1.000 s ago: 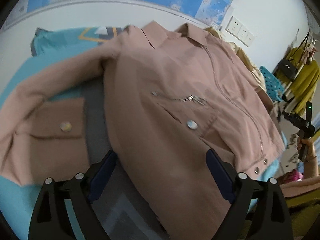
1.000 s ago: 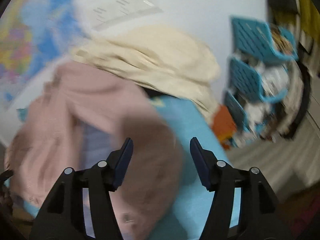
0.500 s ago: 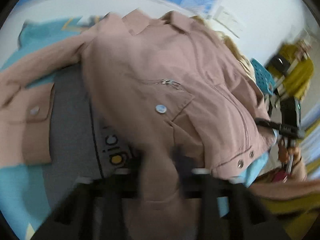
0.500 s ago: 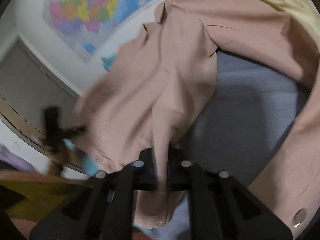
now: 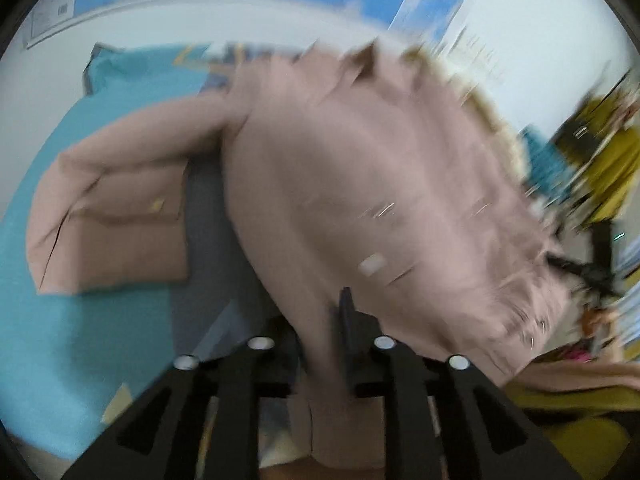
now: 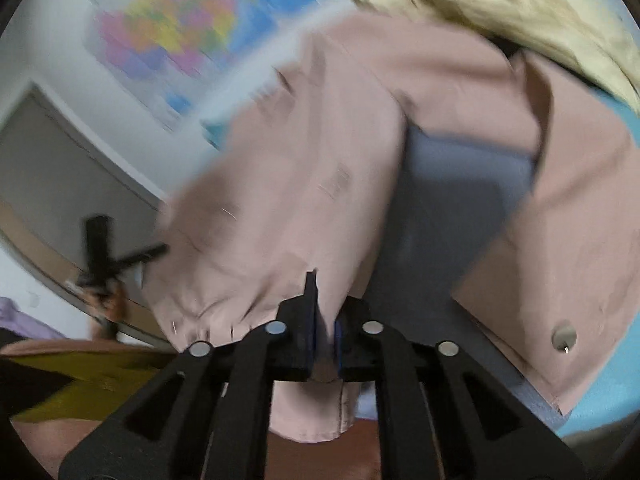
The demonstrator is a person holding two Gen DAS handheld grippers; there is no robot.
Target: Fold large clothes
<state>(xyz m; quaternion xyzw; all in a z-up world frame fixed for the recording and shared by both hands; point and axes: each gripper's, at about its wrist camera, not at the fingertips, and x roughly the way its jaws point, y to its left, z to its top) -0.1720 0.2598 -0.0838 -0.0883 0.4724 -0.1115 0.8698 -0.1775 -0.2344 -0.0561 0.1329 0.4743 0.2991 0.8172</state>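
A dusty pink jacket (image 5: pixel 360 180) lies spread on a teal sheet (image 5: pixel 100 120), with a grey garment (image 5: pixel 204 220) under it. A fold of its lower edge runs up between the fingers of my left gripper (image 5: pixel 320 320), whose pads still pinch the cloth while the jaws are opening slightly. In the right wrist view the same jacket (image 6: pixel 300 160) is bunched, and my right gripper (image 6: pixel 326 312) pinches another fold of its hem, its jaws also easing open. The grey garment (image 6: pixel 460 184) shows in the gap between the jacket's two front panels. Both views are motion-blurred.
A cream garment (image 6: pixel 500 4) lies heaped behind the jacket by the wall. A world map (image 6: pixel 172 36) hangs on the wall. Yellow clothing (image 5: pixel 608 152) hangs at the right. A hand with the other gripper (image 6: pixel 104 252) shows at the bed's edge.
Both grippers went from wide open above the jacket to closed on folds of its hem. The right gripper swung down from the cream pile. The gripped cloth now rises off the bed.
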